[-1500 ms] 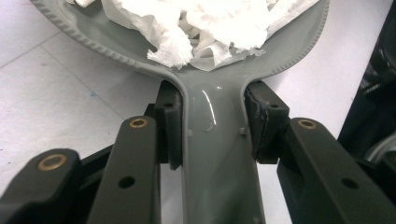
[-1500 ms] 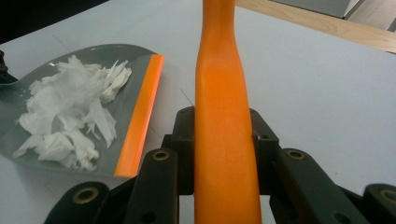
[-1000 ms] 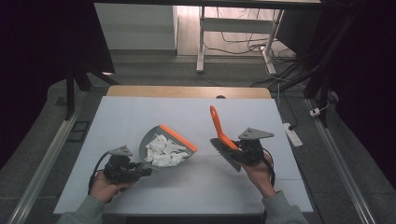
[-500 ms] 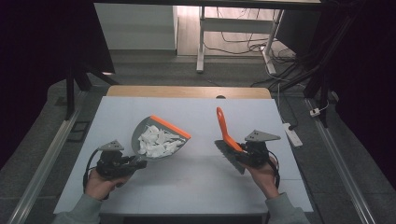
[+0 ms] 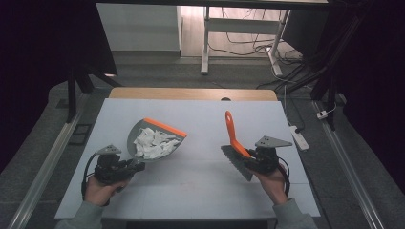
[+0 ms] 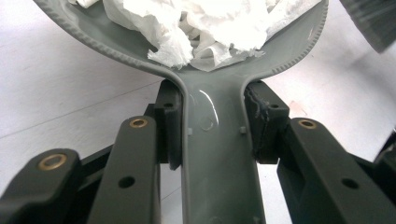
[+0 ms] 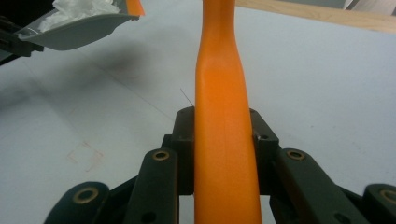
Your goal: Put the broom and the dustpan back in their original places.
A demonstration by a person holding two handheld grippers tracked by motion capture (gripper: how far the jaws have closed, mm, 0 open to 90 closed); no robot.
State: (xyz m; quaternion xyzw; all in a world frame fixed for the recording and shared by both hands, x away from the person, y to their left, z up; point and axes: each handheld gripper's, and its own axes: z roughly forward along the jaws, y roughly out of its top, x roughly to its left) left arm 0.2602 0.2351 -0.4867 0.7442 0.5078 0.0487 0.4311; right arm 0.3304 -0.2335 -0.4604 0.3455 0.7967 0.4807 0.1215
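Left gripper (image 5: 136,166): jaws clamped on the grey handle of the dustpan (image 5: 154,140); in the left gripper view the handle (image 6: 217,154) runs up between both black jaws, pressed on either side.
Dustpan: grey with an orange front edge, held over the left part of the table (image 5: 200,191), its mouth facing away from the person and toward the right.
Paper (image 5: 152,143): crumpled white scraps heaped inside the dustpan (the left gripper view shows them piled just above the handle's neck (image 6: 201,28)).
Right gripper (image 5: 248,161): jaws closed on the brush (image 5: 235,140), gripping its orange handle; in the right gripper view the handle (image 7: 224,121) rises straight up between the two jaws.
Brush: handle tilted up and away from the person, dark bristles (image 5: 236,162) pointing down toward the table, over its right part.
Spacing: dustpan and brush well apart, with bare white tabletop between them.
Hands: left hand (image 5: 102,188) and right hand (image 5: 272,179) enter from the near edge, grey sleeves at the wrists.
Table: white top with a wooden strip along the far edge.
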